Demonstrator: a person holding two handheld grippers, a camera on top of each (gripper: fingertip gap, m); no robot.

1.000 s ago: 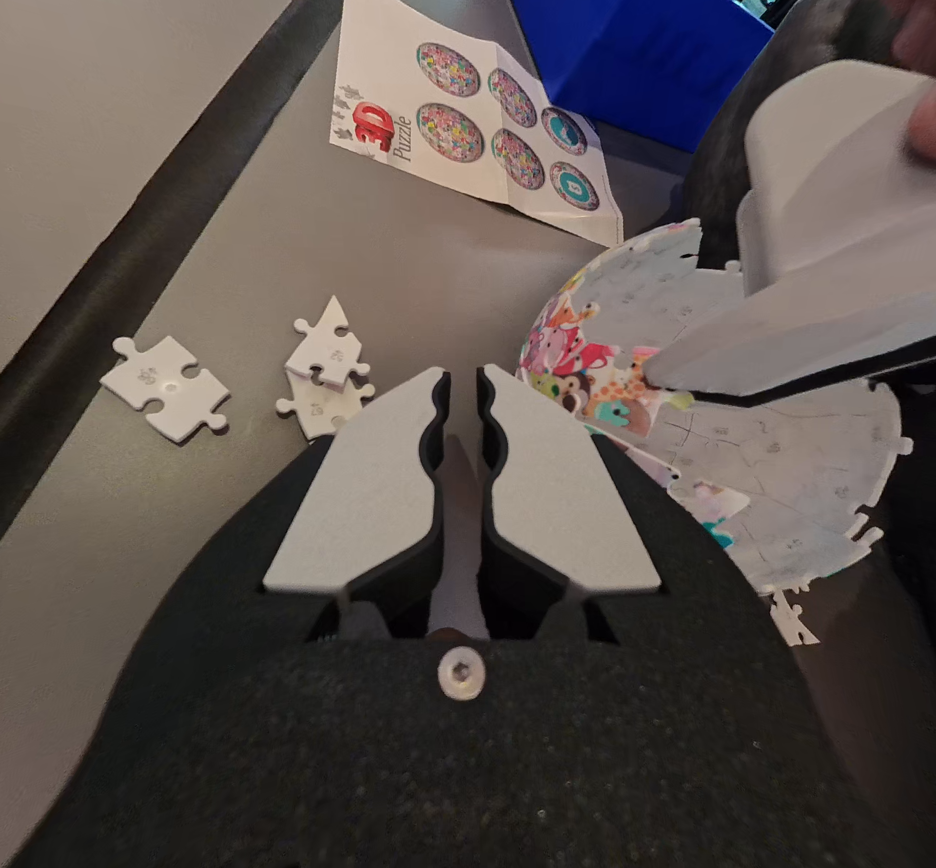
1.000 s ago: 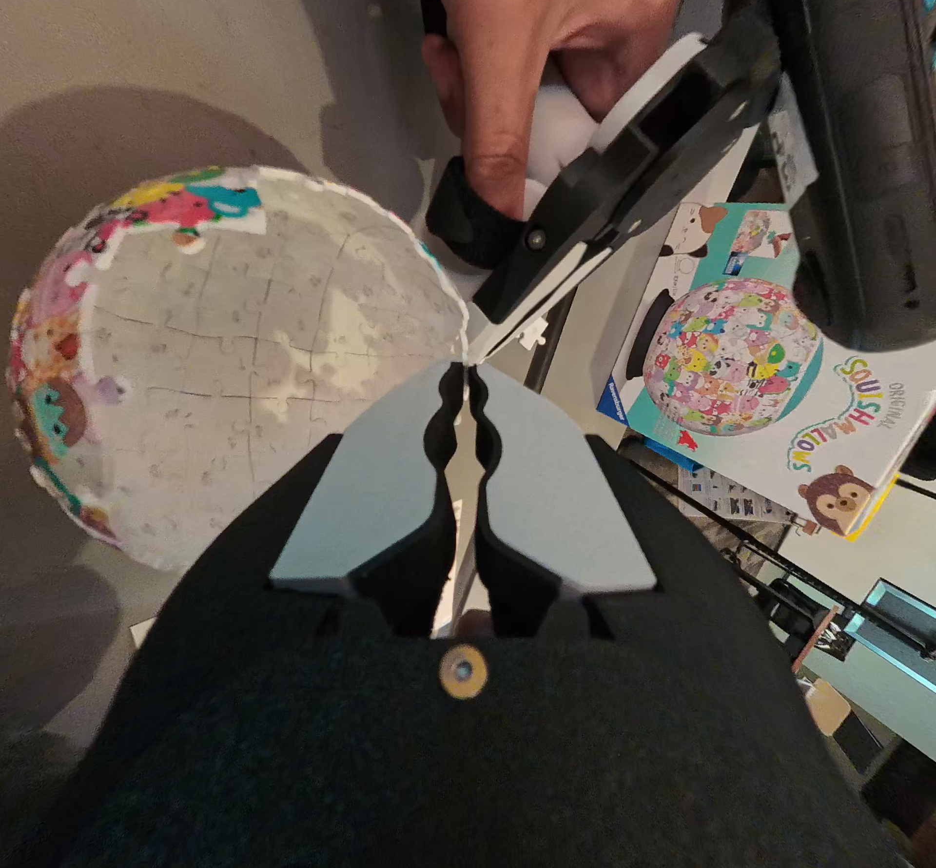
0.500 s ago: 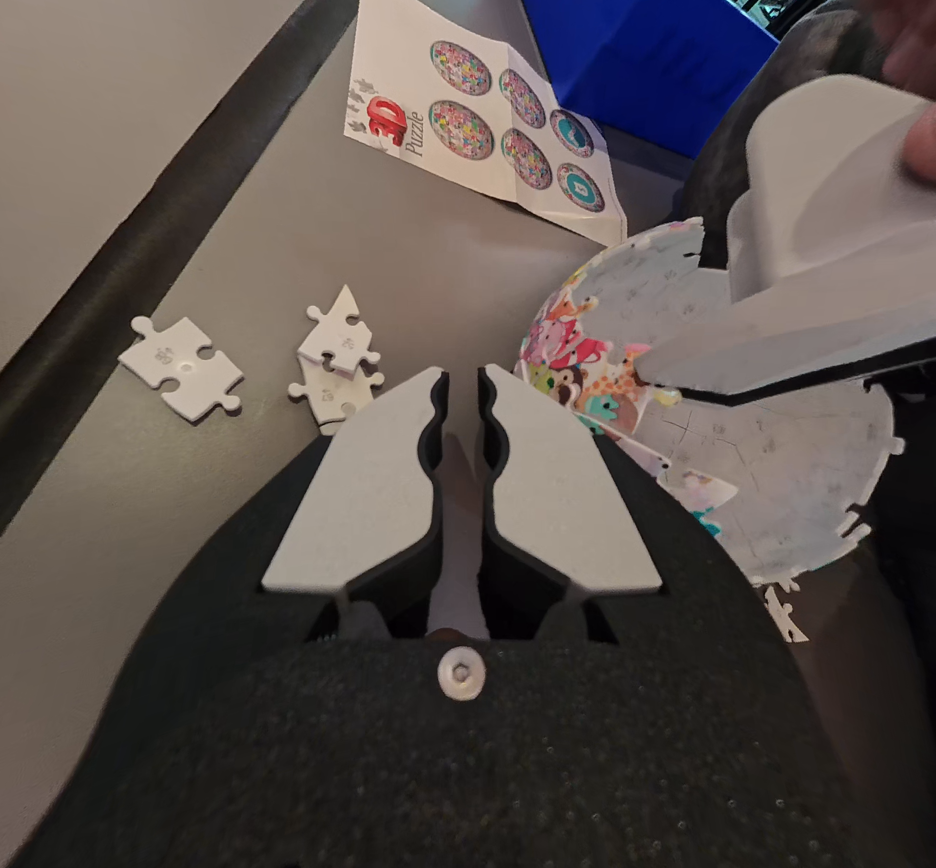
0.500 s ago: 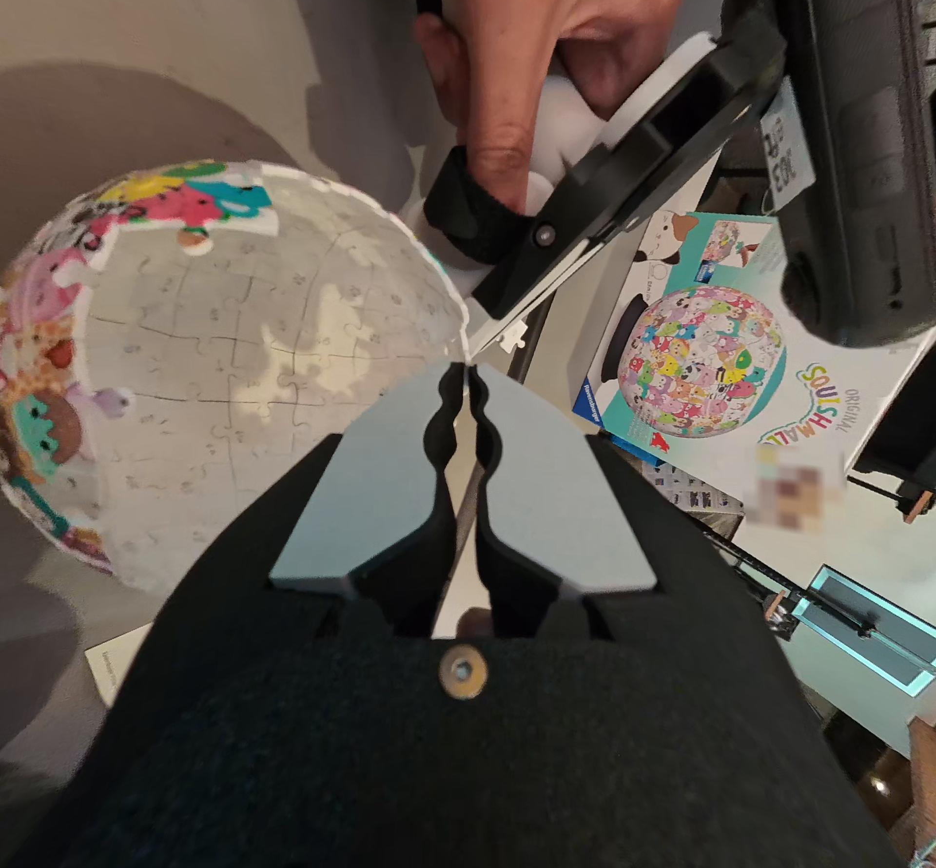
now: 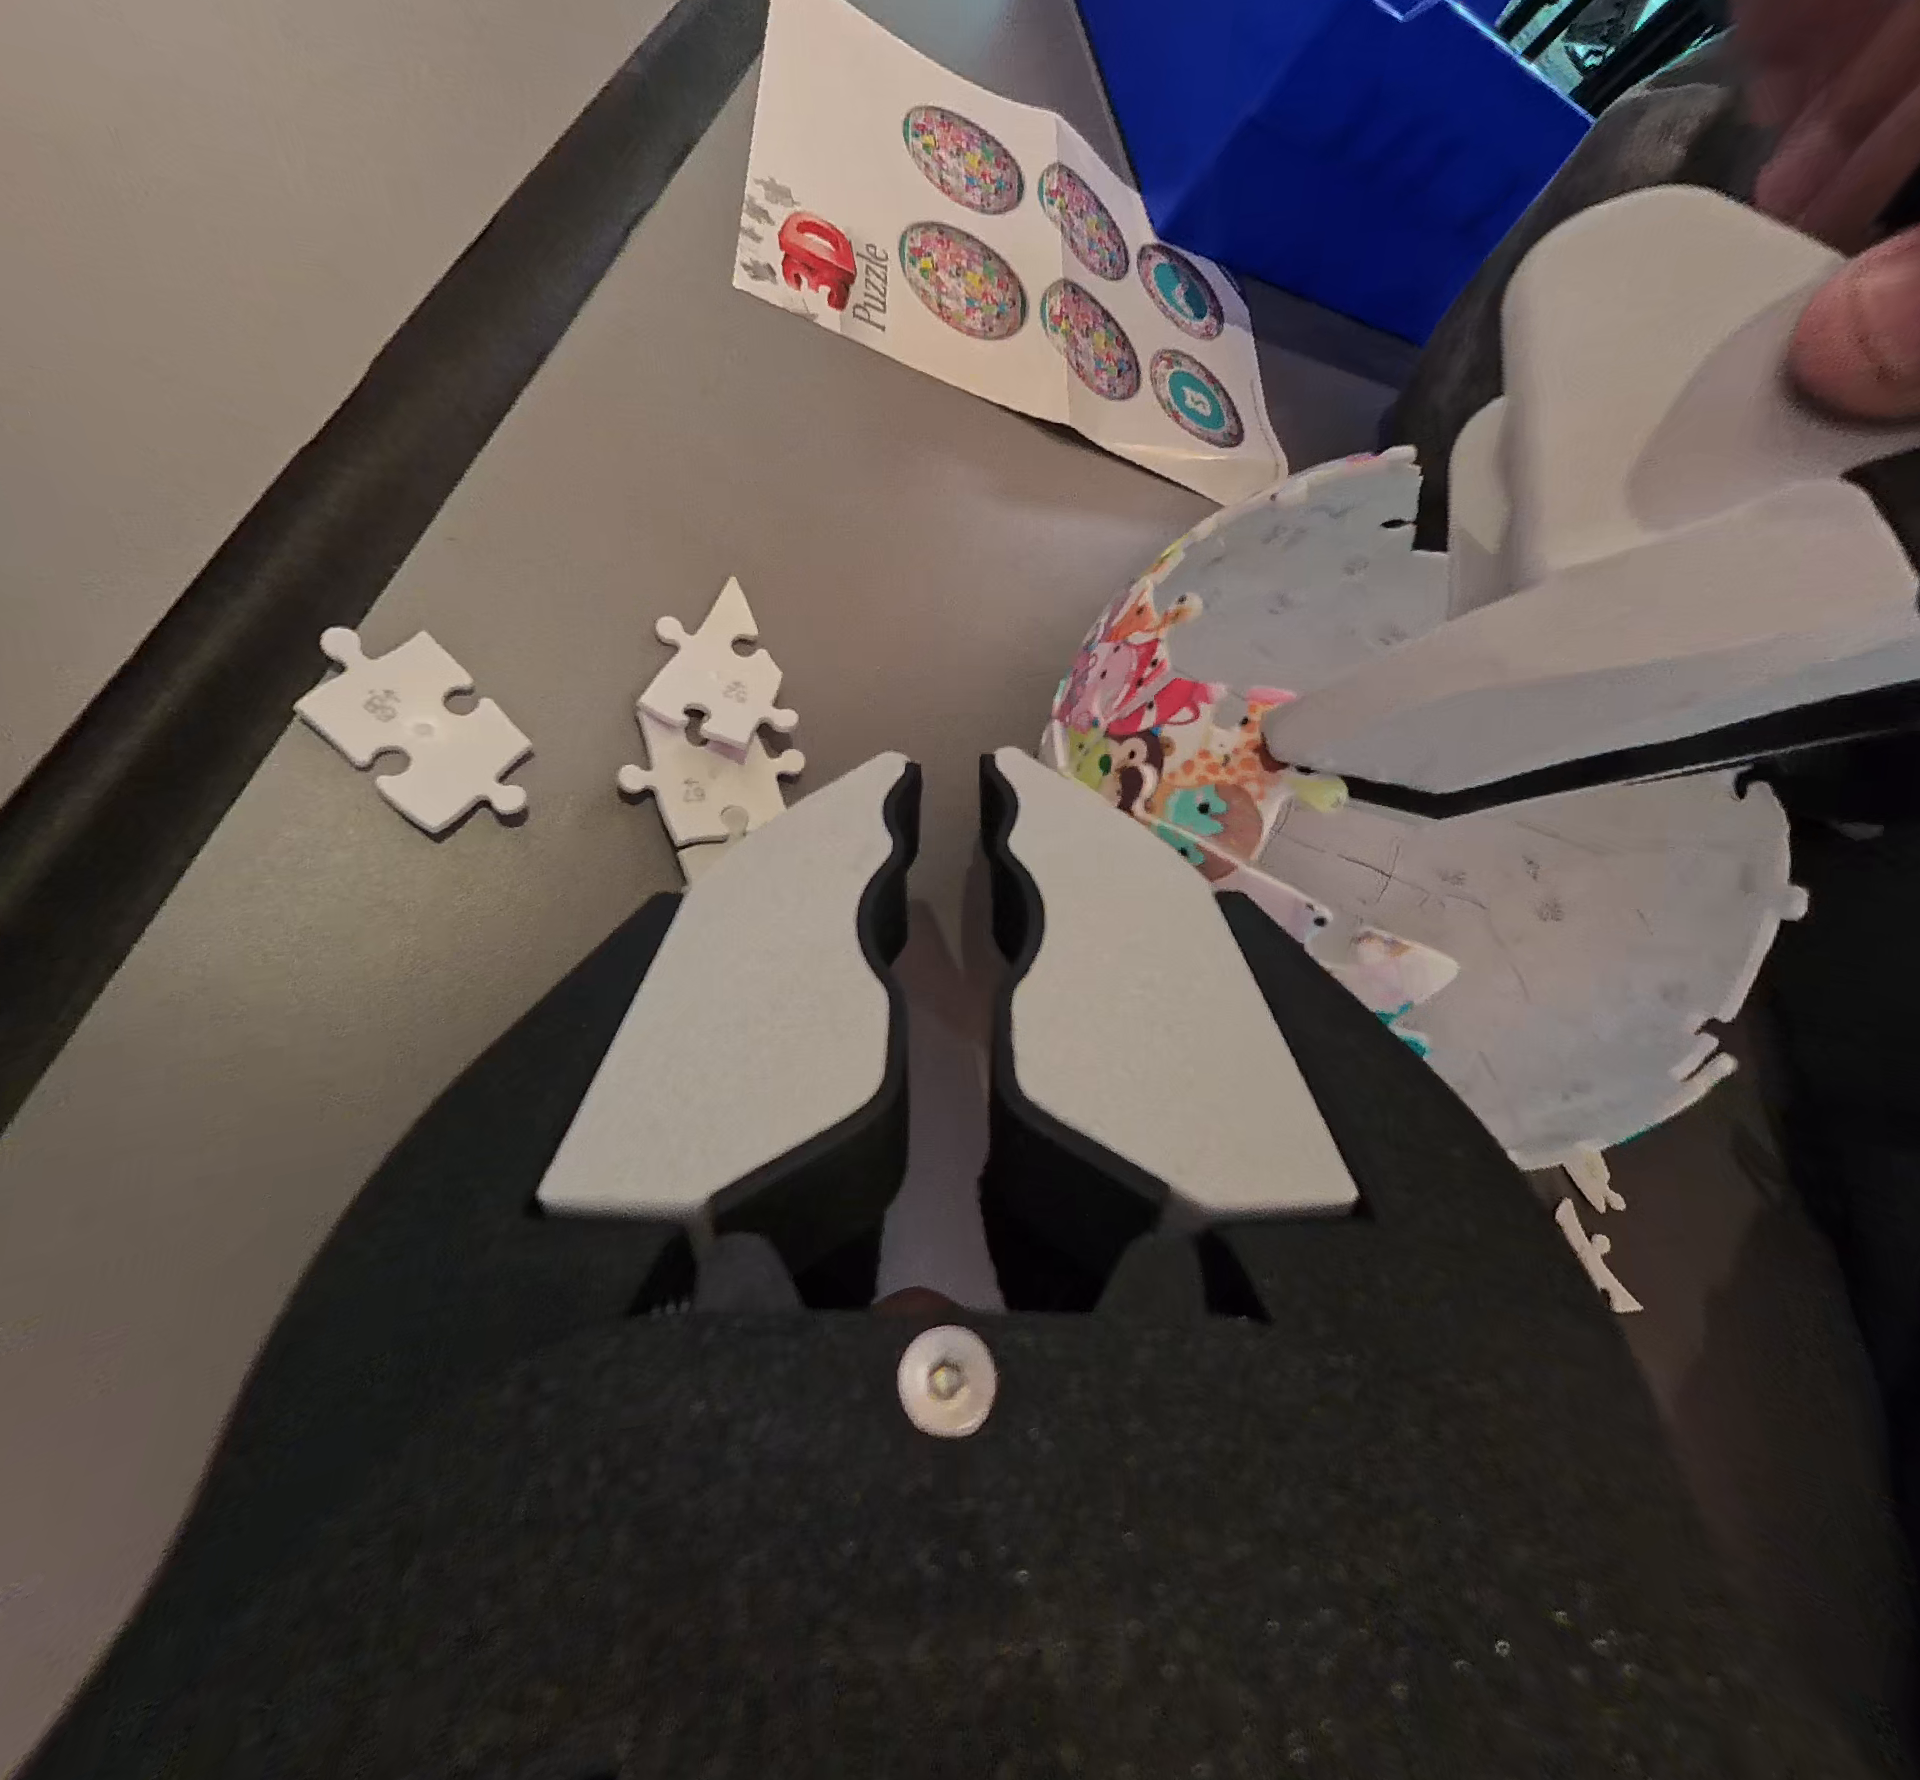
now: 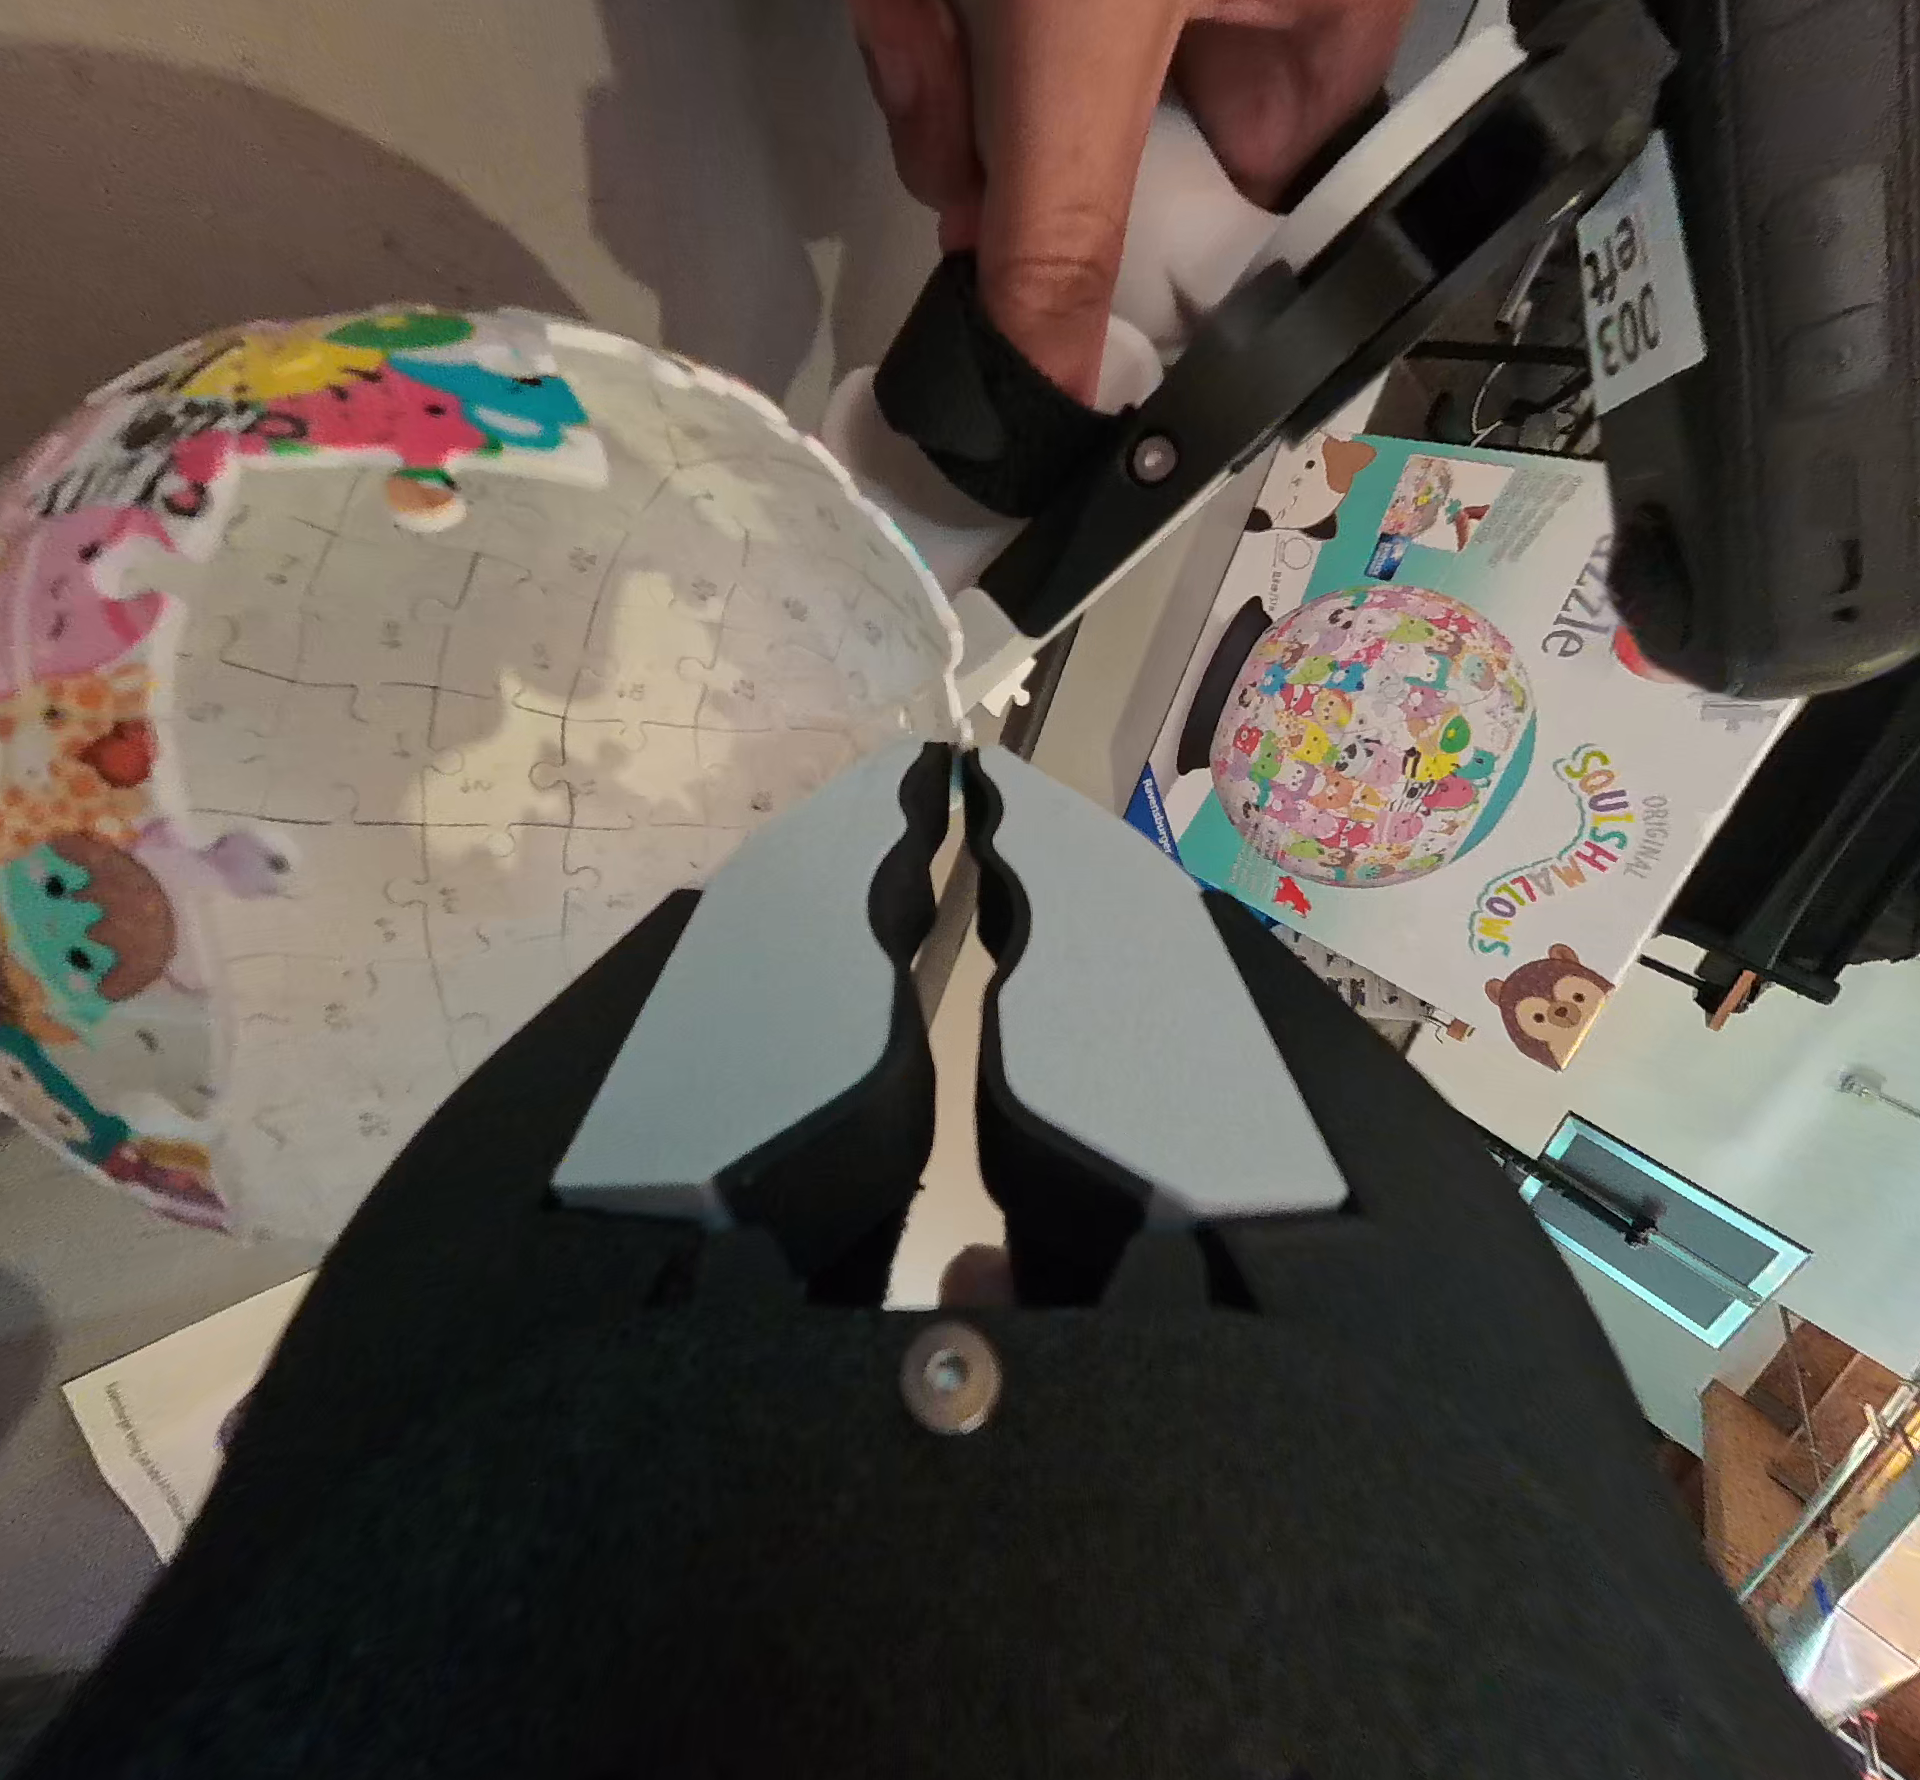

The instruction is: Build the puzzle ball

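My right gripper is clenched on the rim of the half-built puzzle ball, held above the tabletop. Left gripper nearly closed, empty. I'd steady the shell, then collect 1 loose piece.

Left wrist view looks down at table, right wrist view close, both share puzzle ball.

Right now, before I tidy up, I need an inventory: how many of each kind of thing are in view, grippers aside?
Partly built puzzle ball: 1
Loose piece groups: 2 (flat one, overlapping pair)
Instruction leaflet: 1
Blue bin: 1
Puzzle box: 1
Total: 6; white bits at the ball's near edge are too hidden to count.
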